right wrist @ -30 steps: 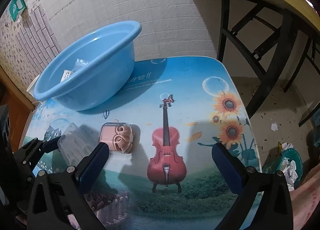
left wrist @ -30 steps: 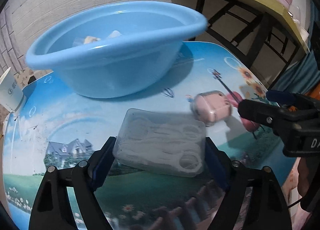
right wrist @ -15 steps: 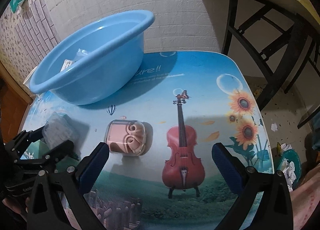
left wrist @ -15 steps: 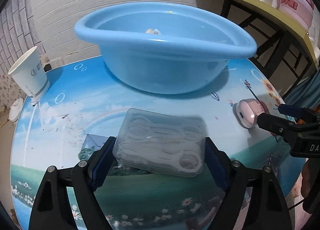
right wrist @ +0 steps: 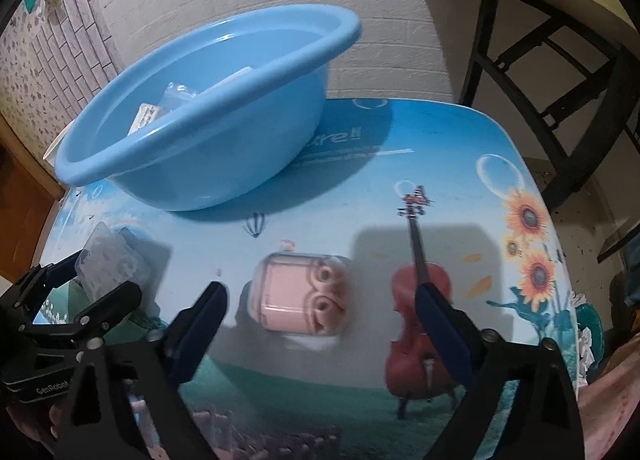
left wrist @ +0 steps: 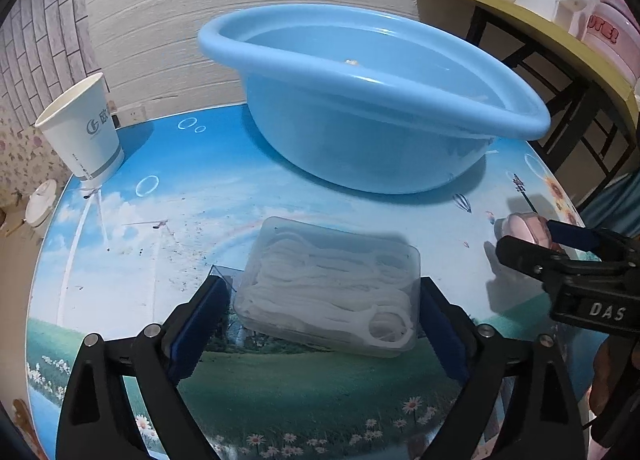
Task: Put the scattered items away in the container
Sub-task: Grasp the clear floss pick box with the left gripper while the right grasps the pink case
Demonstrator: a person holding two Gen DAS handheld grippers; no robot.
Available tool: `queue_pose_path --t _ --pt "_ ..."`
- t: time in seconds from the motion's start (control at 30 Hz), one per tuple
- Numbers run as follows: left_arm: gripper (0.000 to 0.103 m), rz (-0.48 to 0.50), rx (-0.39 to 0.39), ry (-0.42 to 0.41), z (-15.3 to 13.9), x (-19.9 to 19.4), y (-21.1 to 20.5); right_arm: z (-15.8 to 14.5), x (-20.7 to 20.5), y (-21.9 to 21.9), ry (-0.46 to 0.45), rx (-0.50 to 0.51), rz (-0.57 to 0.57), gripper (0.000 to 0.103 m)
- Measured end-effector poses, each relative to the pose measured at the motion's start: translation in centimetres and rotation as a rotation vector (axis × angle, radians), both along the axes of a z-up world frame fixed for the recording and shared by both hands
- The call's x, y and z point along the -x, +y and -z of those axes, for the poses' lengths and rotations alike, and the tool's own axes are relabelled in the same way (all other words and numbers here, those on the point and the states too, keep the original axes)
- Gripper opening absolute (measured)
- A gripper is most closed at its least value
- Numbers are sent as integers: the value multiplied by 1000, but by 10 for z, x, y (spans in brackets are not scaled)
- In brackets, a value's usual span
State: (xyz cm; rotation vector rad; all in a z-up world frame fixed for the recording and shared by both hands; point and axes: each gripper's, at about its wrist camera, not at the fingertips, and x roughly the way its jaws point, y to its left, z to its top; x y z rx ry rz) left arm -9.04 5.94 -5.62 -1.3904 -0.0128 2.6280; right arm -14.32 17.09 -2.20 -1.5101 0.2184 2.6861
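**Ana:** Left wrist view first: the left gripper [left wrist: 324, 324] brackets a clear rectangular plastic box of white floss picks [left wrist: 332, 286] lying on the picture-printed round table [left wrist: 192, 203]. Its jaws are opening, and I see a thin gap at each blue pad, so no squeeze on the box.

**Ben:** And the round light-blue plastic basin [left wrist: 360, 131]?

**Ana:** At twelve o'clock from the box, near it but apart, standing on the table. A white paper cup [left wrist: 82, 127] sits at ten o'clock, by the table's edge.

**Ben:** Right wrist view: the right gripper [right wrist: 320, 316] straddles a small pink rounded case with two round eyes [right wrist: 298, 298], which lies on the table. The jaws are closing, yet both pads stand clear of the case, more so on the three o'clock side.

**Ana:** Where's the basin from there?

**Ben:** At eleven o'clock from the case, well apart. A few pale packets [right wrist: 176, 103] already lie inside it. The printed red cello [right wrist: 420, 300] is just beside the case at three o'clock, and the left gripper with the floss box shows at nine o'clock.
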Motion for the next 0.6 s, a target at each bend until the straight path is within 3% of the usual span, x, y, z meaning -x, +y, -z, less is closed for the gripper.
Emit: queue_pose_path --t 0.17,0.3,0.6 --pt "100 2 41 -13 4 2 11 2 2 -8 8 -13 -30 76" --pt "99 9 38 -15 4 2 18 0 2 -11 19 -46 -53 53" --pt "79 33 3 0 -2 -23 27 -2 -11 4 18 -6 -47 51"
